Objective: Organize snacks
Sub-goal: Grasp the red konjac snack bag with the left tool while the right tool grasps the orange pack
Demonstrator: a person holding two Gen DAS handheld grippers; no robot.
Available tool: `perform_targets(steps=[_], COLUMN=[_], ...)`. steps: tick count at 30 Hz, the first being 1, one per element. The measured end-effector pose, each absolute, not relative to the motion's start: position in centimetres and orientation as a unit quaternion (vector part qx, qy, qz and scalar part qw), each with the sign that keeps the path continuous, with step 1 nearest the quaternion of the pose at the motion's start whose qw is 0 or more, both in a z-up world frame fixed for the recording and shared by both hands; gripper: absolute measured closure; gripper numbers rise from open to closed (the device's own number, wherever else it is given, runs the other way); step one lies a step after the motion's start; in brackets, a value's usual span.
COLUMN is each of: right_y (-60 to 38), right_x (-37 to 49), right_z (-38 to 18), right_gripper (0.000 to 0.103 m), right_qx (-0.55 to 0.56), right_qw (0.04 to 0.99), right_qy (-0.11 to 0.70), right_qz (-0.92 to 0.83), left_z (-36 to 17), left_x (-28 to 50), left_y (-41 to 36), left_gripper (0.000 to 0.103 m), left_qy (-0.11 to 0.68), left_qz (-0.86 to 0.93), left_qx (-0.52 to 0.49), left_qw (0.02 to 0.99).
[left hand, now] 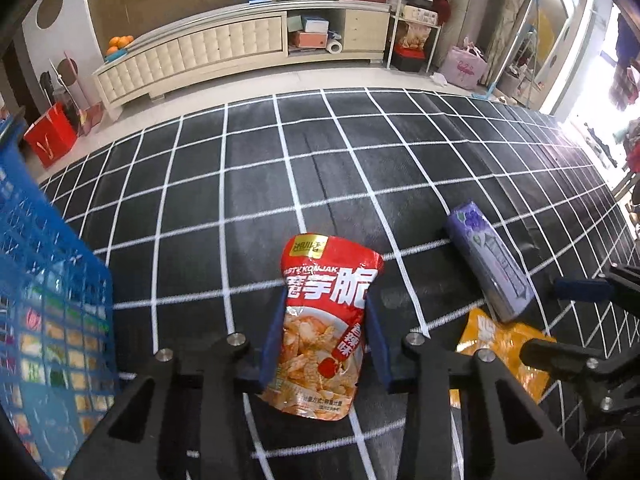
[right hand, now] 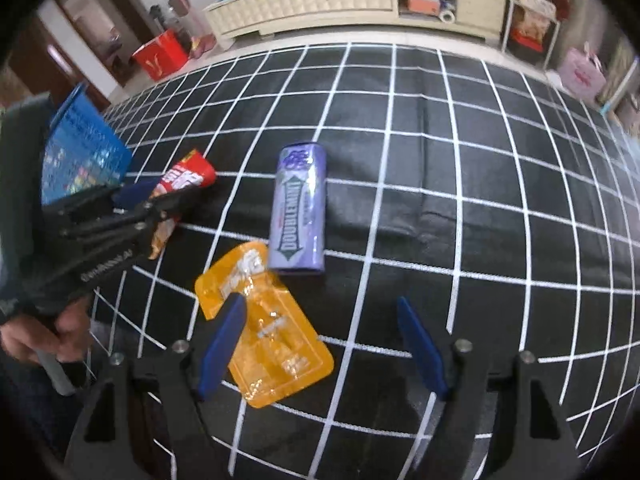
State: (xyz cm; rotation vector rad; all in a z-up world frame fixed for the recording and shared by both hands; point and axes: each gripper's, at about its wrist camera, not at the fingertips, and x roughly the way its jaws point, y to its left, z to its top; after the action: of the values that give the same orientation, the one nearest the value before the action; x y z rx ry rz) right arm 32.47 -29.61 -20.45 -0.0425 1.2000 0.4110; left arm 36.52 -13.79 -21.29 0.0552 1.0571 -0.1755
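A red konjac snack pouch (left hand: 324, 320) stands between the blue fingers of my left gripper (left hand: 326, 296), which is shut on its sides. In the right wrist view the same red pouch (right hand: 188, 178) hangs in that gripper beside the blue basket (right hand: 80, 152). An orange pouch (right hand: 276, 344) lies flat on the black grid mat (right hand: 440, 184), with a purple Doublemint pack (right hand: 298, 208) just beyond it. My right gripper (right hand: 320, 300) hovers open over the mat; its left finger covers part of the orange pouch, and nothing is between the pads.
The blue mesh basket (left hand: 52, 300) with several snacks inside stands at the left of the mat. A hand (right hand: 60, 332) grips the left tool's handle. Beyond the mat are a cream cabinet (left hand: 224, 48), a red bag (left hand: 50, 136) and shelves (left hand: 416, 20).
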Motion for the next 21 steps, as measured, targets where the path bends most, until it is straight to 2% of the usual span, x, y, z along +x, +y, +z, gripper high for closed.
perform_targets(steps=[5,11,17,21], right_y=[-28.0,-26.3,-24.2,-24.1], right_x=[31.5,30.8,29.4,29.3], right_z=[-20.2,-20.4,-21.1,-21.0], right_gripper=[0.022,0.022,0.018,0.022], right_qx=[-0.044,-0.086,-0.151,-0.148], right_qw=[0.800,0.795,0.808,0.809], right_qy=[0.559,0.553,0.525,0.527], right_qz=[0.213,0.232,0.218,0.214], left_z=[-20.5,-19.0,-18.8,-18.7], left_x=[35.1,32.0,29.7,28.5], left_y=[-12.8,-13.7,-13.4,-12.8], left_gripper=[0.067,0.067,0.067,0.067], left_qy=[0.505,0.490,0.494,0.498], left_qz=[-0.068,-0.060,-0.053,-0.056], left_qx=[0.001,0.019,0.030,0.026], left_qw=[0.861,0.869,0.867,0.865])
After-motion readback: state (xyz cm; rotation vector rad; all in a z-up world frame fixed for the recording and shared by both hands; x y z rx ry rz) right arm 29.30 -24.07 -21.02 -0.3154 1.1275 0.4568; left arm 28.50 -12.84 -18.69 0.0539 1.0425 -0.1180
